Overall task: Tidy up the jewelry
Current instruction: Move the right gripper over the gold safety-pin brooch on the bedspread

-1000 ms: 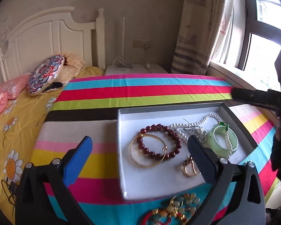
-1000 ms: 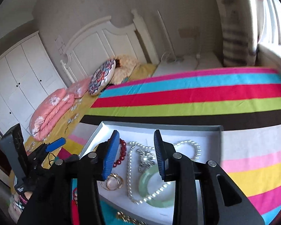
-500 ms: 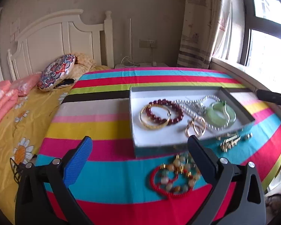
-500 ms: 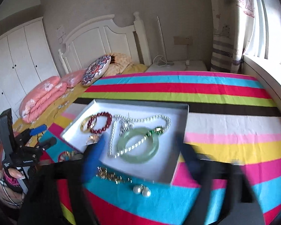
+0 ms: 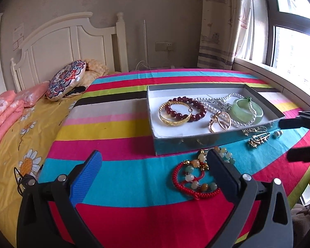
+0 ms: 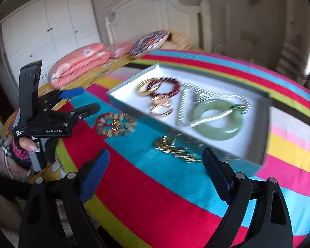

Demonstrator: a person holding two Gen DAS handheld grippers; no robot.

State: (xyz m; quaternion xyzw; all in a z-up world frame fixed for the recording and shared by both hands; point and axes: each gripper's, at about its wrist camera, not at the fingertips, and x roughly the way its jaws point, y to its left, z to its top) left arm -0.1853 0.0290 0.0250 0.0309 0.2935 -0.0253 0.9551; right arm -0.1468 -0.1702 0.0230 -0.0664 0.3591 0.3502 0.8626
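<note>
Jewelry lay partly in a shallow white-lined box (image 5: 153,111) and partly on the striped cloth (image 5: 117,124) over the table. Inside the box: a gold bangle (image 5: 175,113) overlapping a dark red bead bracelet (image 5: 198,108), a gold ring pair (image 5: 220,122), a pearl necklace (image 5: 208,105) draped across a green jade bangle (image 5: 247,113). Outside, just before the box's near wall: a red cord bracelet with pale beads (image 5: 193,177), partly hidden behind the left claw's right finger; a gold brooch (image 5: 258,139); a pearl earring (image 5: 278,133) near the right edge; a thin gold chain (image 5: 254,128), hard to make out. The left claw (image 5: 153,175) stood wide and empty above the cloth. The right claw (image 6: 156,175) likewise stood wide, holding nothing; its view was motion-blurred, so the brooch (image 6: 175,149) and pearls read as smears, and the box's near corner was indistinct. In the left view only the right claw's dark finger ends showed at the frame edge. The bed (image 5: 20,124) with pillows stood beyond, left.
</note>
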